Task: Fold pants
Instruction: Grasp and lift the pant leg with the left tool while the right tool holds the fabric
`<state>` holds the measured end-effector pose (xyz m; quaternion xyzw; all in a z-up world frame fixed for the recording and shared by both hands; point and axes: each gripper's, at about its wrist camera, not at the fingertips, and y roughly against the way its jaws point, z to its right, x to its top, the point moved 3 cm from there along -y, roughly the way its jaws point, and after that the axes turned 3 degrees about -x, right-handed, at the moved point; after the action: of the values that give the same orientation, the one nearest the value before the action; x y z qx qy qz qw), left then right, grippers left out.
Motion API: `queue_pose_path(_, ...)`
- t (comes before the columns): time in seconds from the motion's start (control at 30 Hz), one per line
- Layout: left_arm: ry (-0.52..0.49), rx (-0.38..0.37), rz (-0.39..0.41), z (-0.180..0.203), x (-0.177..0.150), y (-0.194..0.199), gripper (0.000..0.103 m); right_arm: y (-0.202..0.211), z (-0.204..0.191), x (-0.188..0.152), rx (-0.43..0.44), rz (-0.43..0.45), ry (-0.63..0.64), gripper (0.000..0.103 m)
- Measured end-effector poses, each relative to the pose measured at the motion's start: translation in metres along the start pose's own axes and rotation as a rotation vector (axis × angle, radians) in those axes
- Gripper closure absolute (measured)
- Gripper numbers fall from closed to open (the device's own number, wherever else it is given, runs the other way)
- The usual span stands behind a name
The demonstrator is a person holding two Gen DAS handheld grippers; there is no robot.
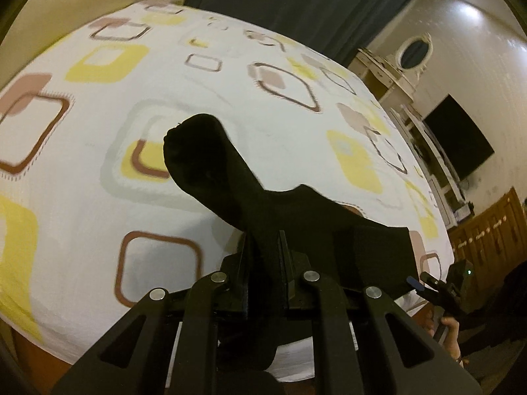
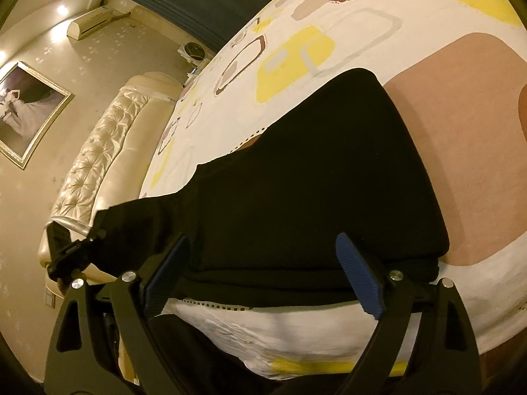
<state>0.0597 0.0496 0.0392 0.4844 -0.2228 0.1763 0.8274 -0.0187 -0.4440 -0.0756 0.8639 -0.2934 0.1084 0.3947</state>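
Note:
The black pants (image 2: 313, 177) lie on a bed with a white sheet printed with yellow and brown squares (image 1: 98, 177). My left gripper (image 1: 265, 247) is shut on a bunched part of the pants (image 1: 210, 158), which sticks up past the fingers and trails right toward the folded part. It also shows in the right wrist view (image 2: 70, 250) at the far left, holding the fabric. My right gripper (image 2: 263, 273) is open, its blue-padded fingers (image 2: 359, 279) spread over the near edge of the pants. It shows at the right in the left wrist view (image 1: 428, 283).
A padded cream headboard (image 2: 98, 164) runs along the bed's far side. A dark curtain (image 1: 296, 0), a dressing table with an oval mirror (image 1: 411, 52), a wall TV (image 1: 457, 138) and a wooden cabinet (image 1: 490, 230) stand beyond the bed.

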Motion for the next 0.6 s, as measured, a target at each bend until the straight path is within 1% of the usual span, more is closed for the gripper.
queue_pose_path(0.23,-0.122,0.011,-0.008,0.068,0.003,-0.011,0.090,0.000,-0.002,0.002,-0.001,-0.001,0.004,0.013)
queue_pose_path(0.37,-0.194,0.017,-0.032,0.112,-0.001,-0.034,0.090,0.003,-0.005,0.004,0.005,0.007,0.005,0.013)
queue_pose_path(0.5,-0.256,0.025,-0.057,0.146,-0.009,-0.058,0.090,0.008,-0.005,0.006,0.011,0.023,0.003,0.013)
queue_pose_path(0.6,-0.308,0.055,-0.069,0.170,-0.019,-0.082,0.090,0.012,-0.003,0.010,0.019,0.035,-0.008,0.013)
